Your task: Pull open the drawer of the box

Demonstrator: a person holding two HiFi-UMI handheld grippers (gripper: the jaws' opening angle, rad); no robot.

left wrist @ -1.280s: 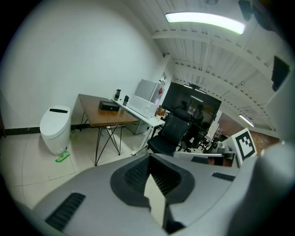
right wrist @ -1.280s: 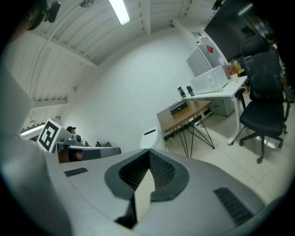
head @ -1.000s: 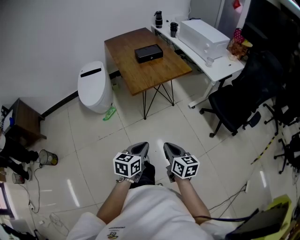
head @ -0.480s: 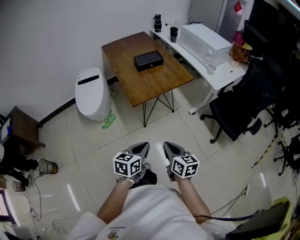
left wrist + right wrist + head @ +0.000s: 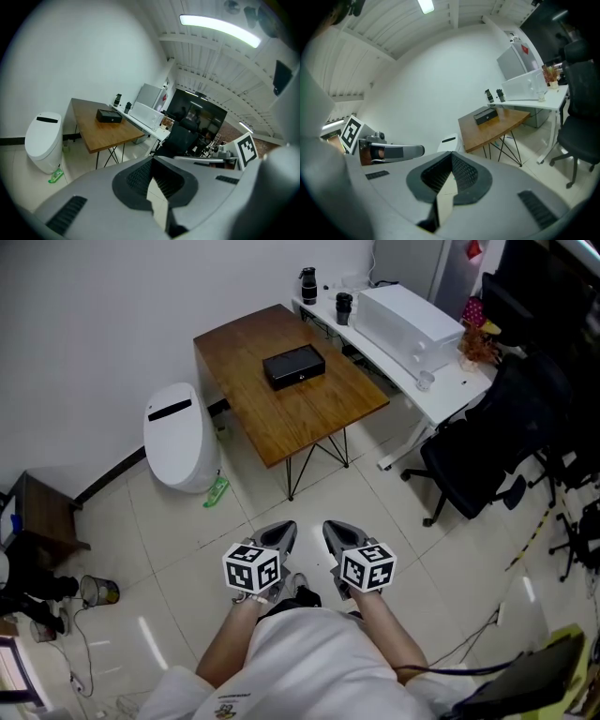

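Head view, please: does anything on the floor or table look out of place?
A green bottle lies on the floor beside the white bin, like dropped litter. The box sits flat on the table; nothing else stands out.

Side by side at 6 o'clock over the floor [image 5: 178, 549], left gripper [image 5: 279, 532] and right gripper [image 5: 335, 531]. Well ahead at 12 o'clock, a table [image 5: 309, 413] bearing the box [image 5: 294, 367] on its far half. Just beside the table at 9 o'clock, a bin [image 5: 178, 437]. Along its 3 o'clock side, a desk [image 5: 441, 381], with a chair [image 5: 473, 460] at 4 o'clock.
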